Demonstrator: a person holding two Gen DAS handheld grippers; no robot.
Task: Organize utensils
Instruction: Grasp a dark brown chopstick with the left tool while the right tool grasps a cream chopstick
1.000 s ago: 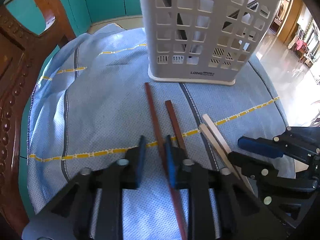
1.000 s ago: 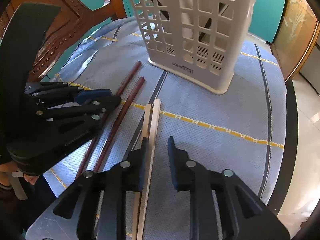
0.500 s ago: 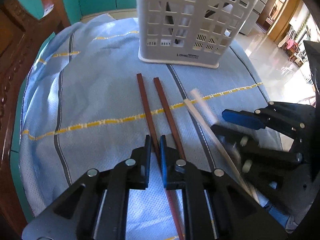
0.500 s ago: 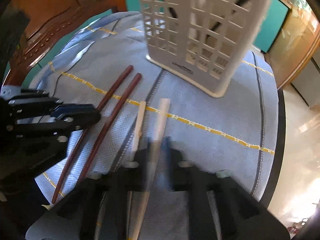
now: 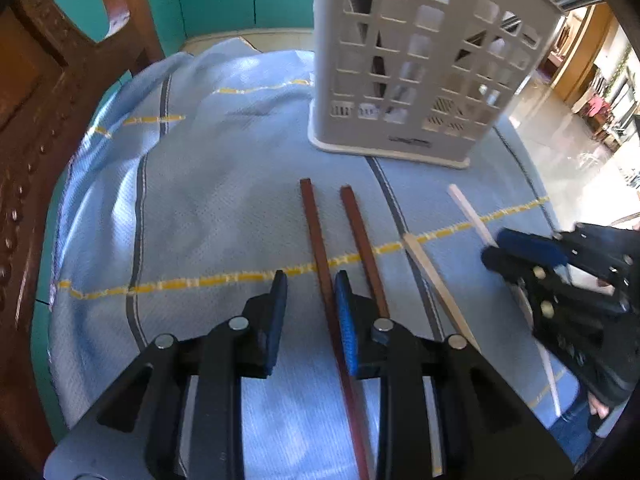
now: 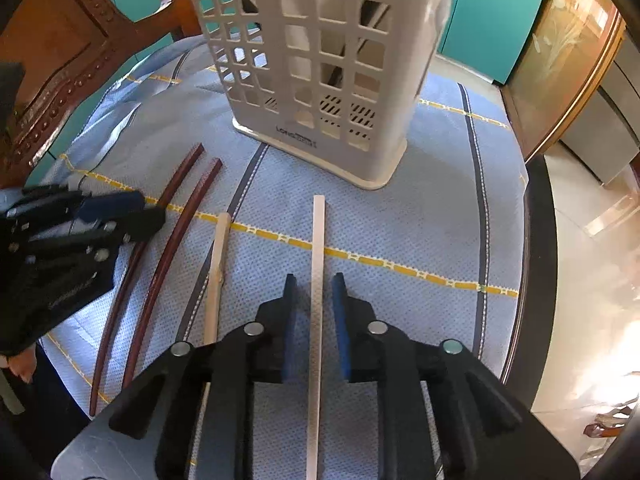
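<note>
A white plastic lattice basket (image 6: 316, 68) stood upright on the tabletop, which was covered by a light-blue woven cloth (image 5: 208, 208) with yellow and grey stripes. A carved wooden chair back (image 5: 44, 92) was seen beside the tabletop. Four square-section chopsticks lay flat on the cloth short of the basket. The left hand-held gripper (image 5: 310, 292) was held with its jaws apart around the left dark-red chopstick (image 5: 320, 248); the second dark-red chopstick (image 5: 360, 232) lay just outside its right finger. The right hand-held gripper (image 6: 314, 294) was held with its jaws apart around one pale wooden chopstick (image 6: 318, 248). The other pale chopstick (image 6: 218, 256) lay between the two grippers.
</note>
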